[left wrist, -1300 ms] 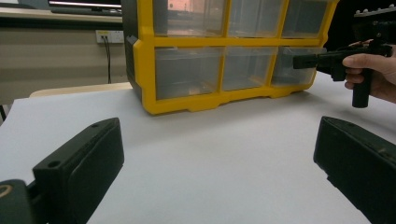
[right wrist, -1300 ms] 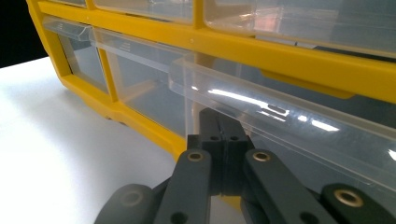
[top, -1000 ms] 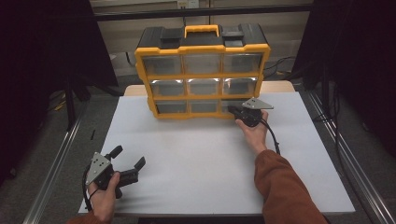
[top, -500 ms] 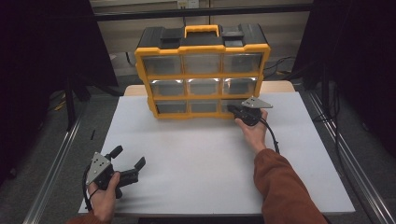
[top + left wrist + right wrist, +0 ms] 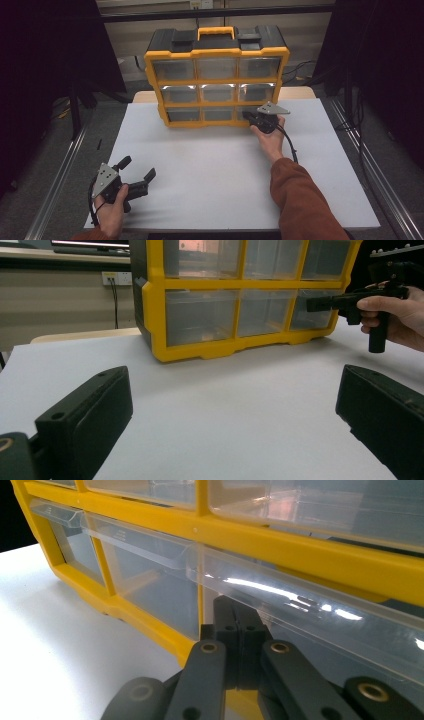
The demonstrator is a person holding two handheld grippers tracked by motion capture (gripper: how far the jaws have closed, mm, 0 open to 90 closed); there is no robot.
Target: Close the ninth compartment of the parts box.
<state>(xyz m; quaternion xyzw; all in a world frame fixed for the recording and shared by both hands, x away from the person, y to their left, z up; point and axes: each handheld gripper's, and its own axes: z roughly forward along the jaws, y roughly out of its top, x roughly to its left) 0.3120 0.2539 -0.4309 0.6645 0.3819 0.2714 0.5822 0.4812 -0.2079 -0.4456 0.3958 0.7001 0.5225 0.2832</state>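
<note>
We treat the yellow organiser cabinet [image 5: 217, 80] as the landmark: it stands upright at the far middle of the white desk [image 5: 225, 170], a rigid yellow frame with a black top and a yellow carry handle, holding three rows of three clear drawers. We judge the loaded cabinet to be fairly heavy and stiff, so it should stay put while one drawer is worked, though a hard pull could drag it across the smooth desk. The thing in hand is the bottom-right drawer [image 5: 320, 630], in the cabinet's lowest row at its right end. It is clear, thin-walled plastic, which we judge light, hard, slippery and liable to crack if squeezed on the flat face. The proper hold is the moulded lip along its upper front edge [image 5: 235, 582], hooked or pinched from below and pulled straight out. What it contains we cannot tell through the glare. The right gripper [image 5: 257, 118] sits at the front of this drawer with its jaws pressed together and nothing visibly pinched between them; the tips rest against or just short of the drawer face, below the lip. The left gripper [image 5: 136, 175] rests well in front of the cabinet, toward its left, jaws spread wide and empty.
</note>
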